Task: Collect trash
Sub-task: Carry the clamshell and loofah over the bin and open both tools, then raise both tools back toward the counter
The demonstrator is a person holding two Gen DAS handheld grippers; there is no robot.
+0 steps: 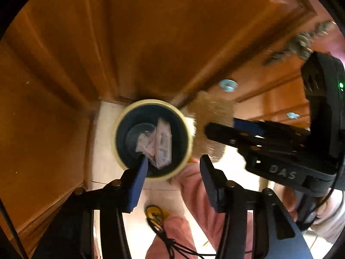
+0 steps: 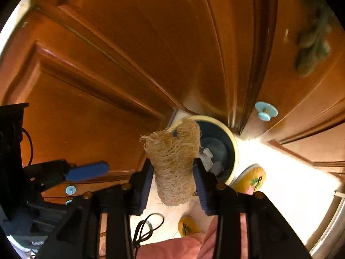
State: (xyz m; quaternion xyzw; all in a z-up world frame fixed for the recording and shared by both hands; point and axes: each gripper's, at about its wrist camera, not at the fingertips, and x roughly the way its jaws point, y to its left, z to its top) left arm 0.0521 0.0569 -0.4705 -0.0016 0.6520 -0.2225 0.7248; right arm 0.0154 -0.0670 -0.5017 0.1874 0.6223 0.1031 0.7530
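A round trash bin [image 1: 151,139] with a cream rim and dark inside stands on the pale floor by wooden cabinets, with crumpled white wrappers [image 1: 158,143] in it. My left gripper [image 1: 173,172] is open and empty above the bin's near edge. My right gripper [image 2: 173,181] is shut on a tan fibrous loofah [image 2: 174,161], held upright just above and beside the bin [image 2: 217,149]. In the left wrist view the right gripper [image 1: 224,129] comes in from the right with the loofah [image 1: 210,127] next to the bin's rim.
Orange-brown cabinet doors [image 2: 120,69] with light blue knobs [image 2: 265,111] surround the bin. The person's pink trousers [image 1: 194,196] and yellow slippers [image 2: 251,180] are close below. A black cable [image 2: 146,228] hangs down.
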